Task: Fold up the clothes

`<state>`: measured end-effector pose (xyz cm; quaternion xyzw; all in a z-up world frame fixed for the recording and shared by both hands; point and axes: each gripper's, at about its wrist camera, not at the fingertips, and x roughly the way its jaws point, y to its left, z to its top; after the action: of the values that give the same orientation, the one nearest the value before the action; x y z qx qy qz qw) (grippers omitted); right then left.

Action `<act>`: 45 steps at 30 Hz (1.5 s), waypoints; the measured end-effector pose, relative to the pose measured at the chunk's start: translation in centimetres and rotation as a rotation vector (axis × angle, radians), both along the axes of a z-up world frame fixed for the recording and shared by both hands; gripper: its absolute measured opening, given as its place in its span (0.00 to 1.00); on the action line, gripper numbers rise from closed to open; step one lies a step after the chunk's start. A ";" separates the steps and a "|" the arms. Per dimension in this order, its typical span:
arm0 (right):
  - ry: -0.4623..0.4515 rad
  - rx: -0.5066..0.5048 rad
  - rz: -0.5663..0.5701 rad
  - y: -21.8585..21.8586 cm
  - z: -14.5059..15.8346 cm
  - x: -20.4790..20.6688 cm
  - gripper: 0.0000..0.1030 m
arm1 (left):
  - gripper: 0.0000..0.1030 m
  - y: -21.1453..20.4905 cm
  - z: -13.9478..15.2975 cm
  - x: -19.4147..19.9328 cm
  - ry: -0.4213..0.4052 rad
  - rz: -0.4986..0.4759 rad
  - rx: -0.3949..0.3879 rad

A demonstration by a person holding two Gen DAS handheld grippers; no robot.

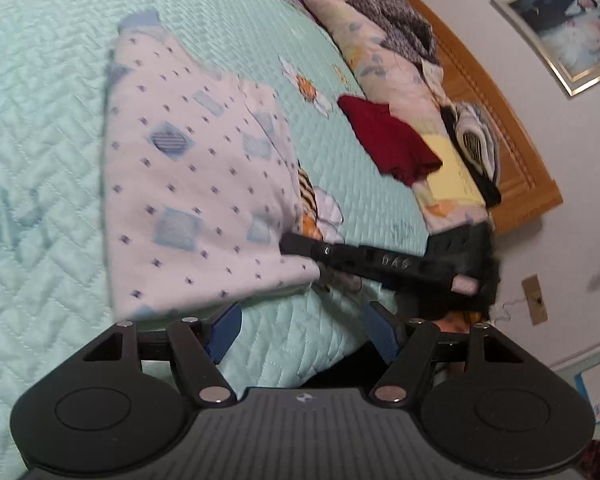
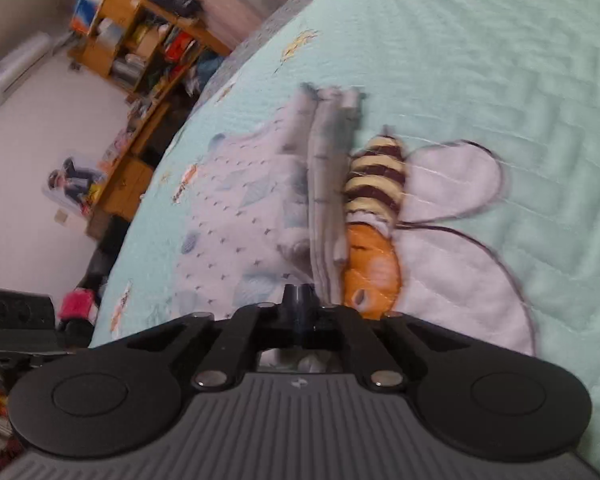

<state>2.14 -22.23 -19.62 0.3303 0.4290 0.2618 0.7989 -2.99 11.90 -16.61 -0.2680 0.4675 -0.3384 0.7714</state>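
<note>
Folding is under way: the garment lies partly folded on the quilt. Its near corner is pinched by the clenched right gripper; the left gripper is held released, empty. Next, that corner should be carried across.

Quilted matt bedspread, soft cloth garment

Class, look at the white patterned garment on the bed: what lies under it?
The garment lies on the mint quilt and overlaps a bee picture along one edge. Whatever else is beneath it is covered.
</note>
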 end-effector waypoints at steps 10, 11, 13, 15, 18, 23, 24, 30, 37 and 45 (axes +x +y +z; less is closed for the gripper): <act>-0.052 0.056 -0.152 -2.6 0.8 -2.2 0.57 | 0.80 6.9 1.3 1.6 0.012 0.310 -0.045; -0.055 0.047 -0.152 -2.5 0.8 -2.4 0.57 | 0.82 7.1 1.4 1.8 0.014 0.325 -0.041; -0.070 0.017 -0.137 -1.9 1.3 -2.4 0.57 | 0.84 7.0 1.8 2.2 0.011 0.361 0.028; -0.105 -0.110 -0.126 -0.4 3.0 -2.8 0.58 | 0.86 6.3 2.4 2.7 0.012 0.397 0.150; -0.194 -0.480 -0.109 3.7 6.1 -3.4 0.72 | 0.90 4.5 3.6 3.7 0.054 0.477 0.443; -0.134 -0.725 -0.106 8.4 9.1 -2.4 0.82 | 0.98 0.9 5.5 4.5 0.089 0.472 0.718; -0.102 -0.734 -0.101 9.0 9.5 -2.1 0.82 | 0.99 0.2 5.8 4.5 0.099 0.456 0.741; -0.043 -0.833 -0.077 11.9 10.9 -1.2 0.82 | 0.99 -2.5 6.3 4.9 0.179 0.347 0.738; 0.112 -0.895 -0.032 12.9 10.5 0.1 0.82 | 0.99 -3.5 5.4 5.1 0.260 0.308 0.752; 0.128 -0.903 -0.033 12.7 10.4 0.0 0.82 | 0.99 -4.1 5.4 5.1 0.262 0.307 0.781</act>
<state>2.12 -9.54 -9.22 -0.0289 0.5433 0.0146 0.8389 2.11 7.82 -11.19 -0.0631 0.6090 0.0189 0.7905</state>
